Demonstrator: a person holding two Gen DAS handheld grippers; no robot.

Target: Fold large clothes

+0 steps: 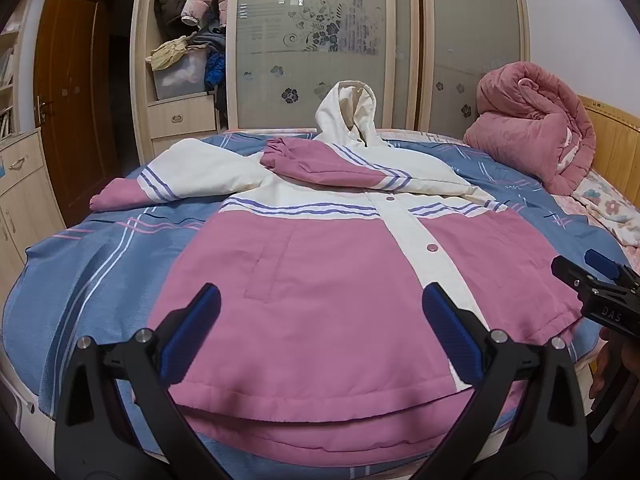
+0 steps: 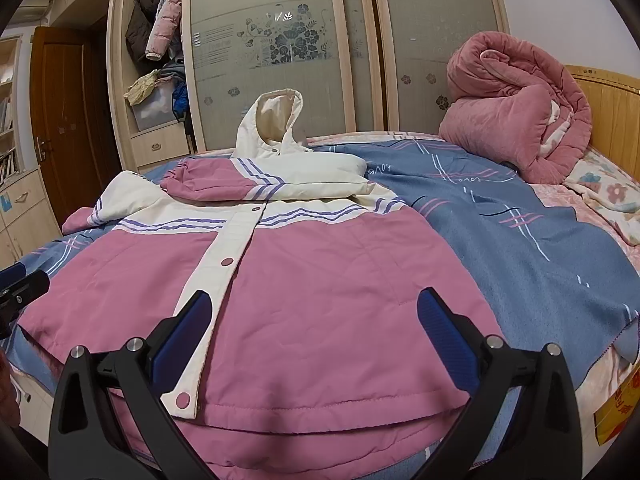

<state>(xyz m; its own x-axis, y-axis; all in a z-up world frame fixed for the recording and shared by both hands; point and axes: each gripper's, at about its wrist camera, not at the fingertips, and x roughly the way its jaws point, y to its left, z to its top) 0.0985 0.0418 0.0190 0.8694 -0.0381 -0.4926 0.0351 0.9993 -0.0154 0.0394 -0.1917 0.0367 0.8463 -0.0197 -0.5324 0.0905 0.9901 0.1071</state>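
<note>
The pink and cream hooded padded jacket [image 1: 320, 280] is laid front-up on the blue plaid bed cover [image 1: 100, 248], its hem at the near edge of the bed and its cream hood [image 1: 352, 114] toward the far edge. One sleeve, the pink-cuffed sleeve [image 1: 320, 164], is already laid across the chest; the other sleeve [image 1: 180, 180] is spread out flat toward the left edge of the bed.

The left hand-held gripper [image 1: 320, 332] is held just above the hem with its blue pads wide apart and nothing between them, and the right hand-held gripper [image 2: 316, 332] is the same — apart and empty, over the hem beside the cream snap-button placket [image 2: 224, 264].

The step in hand is judged to be the folding of the spread-out sleeve, or else of the body from the hem. To do it well, both fabric layers should be pinched together near the corners of the hem, since a padded jacket slides when only the top layer is taken. The fold should be lifted evenly by both sides — otherwise the crossed sleeve may be pulled out of place.
</note>
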